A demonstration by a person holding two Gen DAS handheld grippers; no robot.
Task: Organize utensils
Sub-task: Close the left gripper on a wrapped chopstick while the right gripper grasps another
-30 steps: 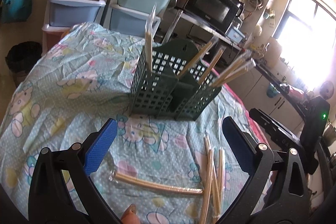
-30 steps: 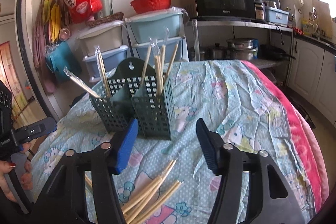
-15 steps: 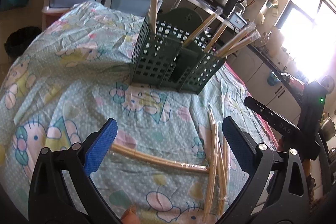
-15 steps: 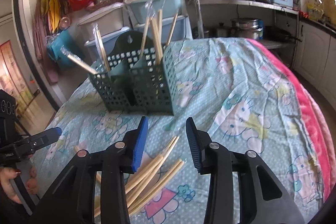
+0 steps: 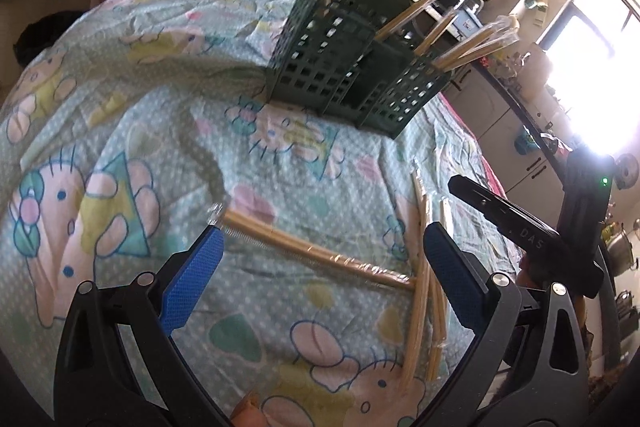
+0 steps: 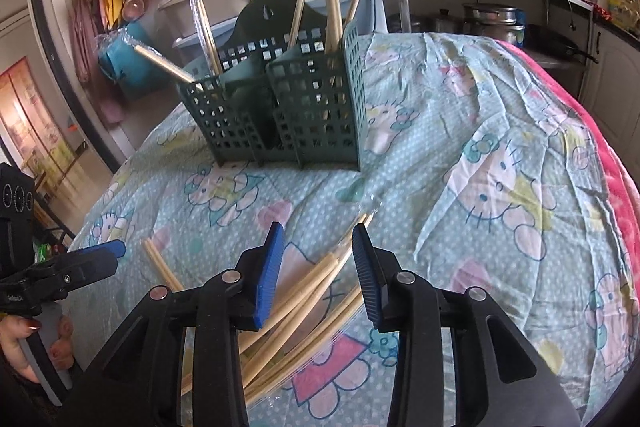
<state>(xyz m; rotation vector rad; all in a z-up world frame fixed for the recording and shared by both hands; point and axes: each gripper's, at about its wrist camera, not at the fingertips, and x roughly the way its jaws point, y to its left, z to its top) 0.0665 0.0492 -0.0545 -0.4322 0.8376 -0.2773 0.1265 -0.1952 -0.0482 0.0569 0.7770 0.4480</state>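
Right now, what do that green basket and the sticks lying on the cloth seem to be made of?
The green basket looks like moulded matte plastic, judging by its even grid of holes. The sticks look like pale bamboo or wood, each pair in a clear glossy wrapper that catches the light.

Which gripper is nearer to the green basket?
Neither is clearly nearer. The left gripper and the right gripper both hang over loose chopsticks on the cloth, well short of the green basket.
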